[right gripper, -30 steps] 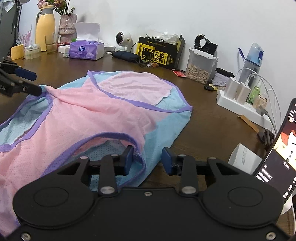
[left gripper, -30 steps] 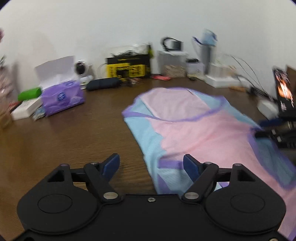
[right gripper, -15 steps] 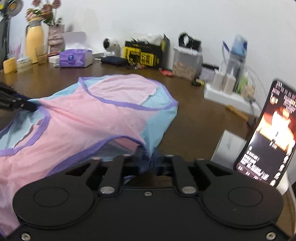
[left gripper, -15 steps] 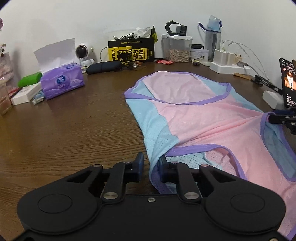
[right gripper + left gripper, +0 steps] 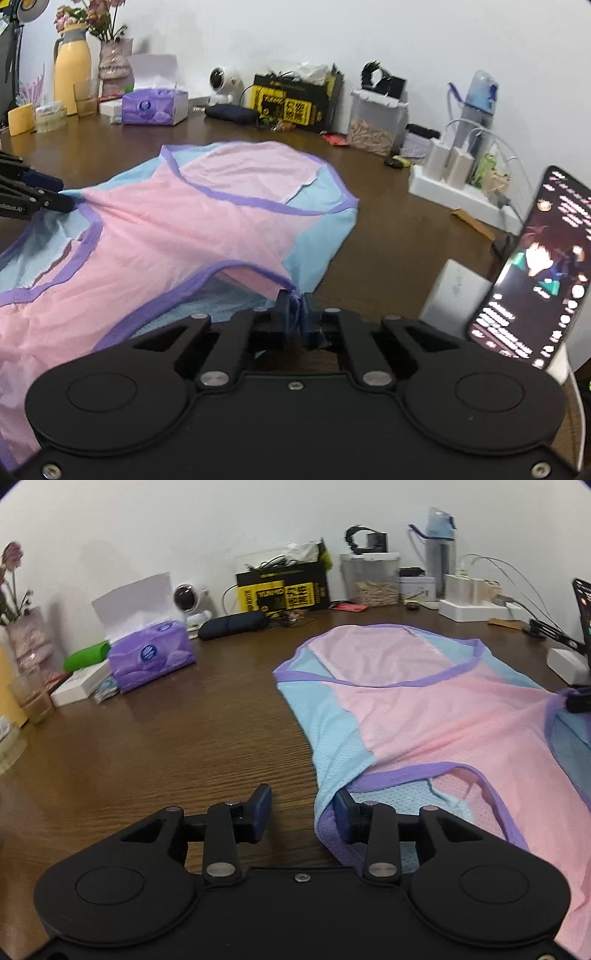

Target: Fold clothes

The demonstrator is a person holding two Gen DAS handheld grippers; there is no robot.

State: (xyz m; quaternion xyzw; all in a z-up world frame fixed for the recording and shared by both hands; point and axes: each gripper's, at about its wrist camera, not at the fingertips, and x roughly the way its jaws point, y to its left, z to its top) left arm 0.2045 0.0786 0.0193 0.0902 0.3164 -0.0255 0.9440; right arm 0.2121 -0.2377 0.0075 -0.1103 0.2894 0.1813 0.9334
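Half a second back the left gripper (image 5: 301, 810) was nearly pinched on the garment's edge; now its fingers stand wide apart, the purple hem lying against the right-hand finger only. Over on the other side, the right gripper (image 5: 295, 317) stays clamped on the pink-and-blue garment (image 5: 207, 221), which lies spread across the wooden table (image 5: 166, 738).

left gripper (image 5: 301, 810) jaws reopened since half a second ago, right gripper (image 5: 295, 314) now clamped on garment (image 5: 192, 225) edge
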